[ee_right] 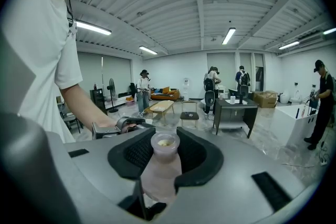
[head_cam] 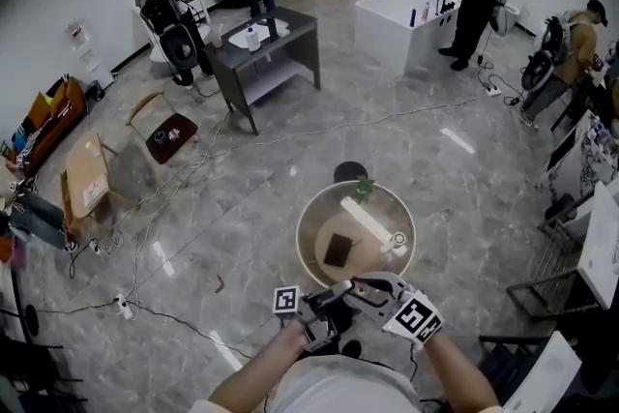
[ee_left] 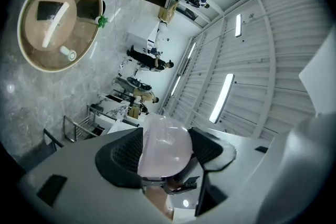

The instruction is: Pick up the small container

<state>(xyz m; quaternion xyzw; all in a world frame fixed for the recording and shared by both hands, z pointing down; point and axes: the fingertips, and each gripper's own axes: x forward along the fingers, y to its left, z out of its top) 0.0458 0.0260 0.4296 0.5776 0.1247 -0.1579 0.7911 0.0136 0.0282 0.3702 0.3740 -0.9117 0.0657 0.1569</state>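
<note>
Both grippers are held close to my chest, jaws toward each other, above the near edge of a round tan table (head_cam: 308,227). My right gripper (ee_right: 164,153) is shut on a small translucent pinkish bottle (ee_right: 160,168) that stands upright with its mouth open. My left gripper (ee_left: 164,153) is shut on a pale pink translucent rounded piece (ee_left: 165,141); cap or container, I cannot tell. From the head view, the left gripper (head_cam: 321,312) and right gripper (head_cam: 371,291) nearly meet. On the table lie a white tube (head_cam: 366,221), a dark square pad (head_cam: 338,250) and a small white cylinder (head_cam: 397,240).
A small green plant (head_cam: 365,189) sits at the table's far rim. Cables run over the marble floor. A grey desk (head_cam: 290,34), a white counter (head_cam: 387,14) and several people stand farther off. A wire rack (head_cam: 556,256) is at the right, a low chair (head_cam: 166,132) at the left.
</note>
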